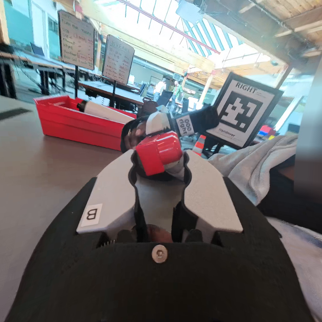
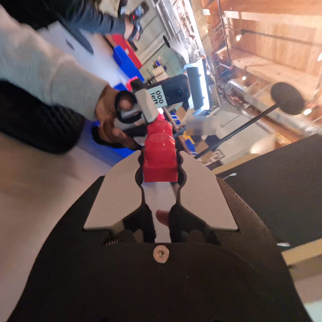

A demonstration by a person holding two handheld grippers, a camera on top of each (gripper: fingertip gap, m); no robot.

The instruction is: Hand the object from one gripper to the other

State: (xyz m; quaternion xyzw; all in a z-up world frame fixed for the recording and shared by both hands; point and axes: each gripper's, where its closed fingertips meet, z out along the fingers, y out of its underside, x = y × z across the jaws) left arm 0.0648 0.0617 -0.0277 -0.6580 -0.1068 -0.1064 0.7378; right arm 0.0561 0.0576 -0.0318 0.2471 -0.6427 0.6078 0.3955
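left gripper (image 1: 159, 156): grey fingers with wavy black pads; the red block sits between the tips, touching or nearly touching the pads, so i cannot tell whether the jaws truly clamp it.
right gripper (image 2: 160, 167): jaws closed against the square base of the block, both pads pressed to its sides.
red block (image 2: 160, 156): a red plastic piece with round studs on a square body, held in the air between the two grippers, above the table.
same block from the left wrist view (image 1: 157, 155): tilted, one round stud pointing right, with the other gripper's grey finger lying along its top.
hand (image 2: 111, 120): a person's hand in a pale sleeve works the far gripper's black loop handle.
table (image 1: 52, 165): dark brown top below the grippers.
red bin (image 1: 78, 122): stands on the table behind, well apart from the block, with a white tube with a dark cap lying inside.
marker board (image 1: 244, 111): black-framed white card with a square pattern, behind the right gripper.
whiteboards (image 1: 76, 40): two on stands, farther back.
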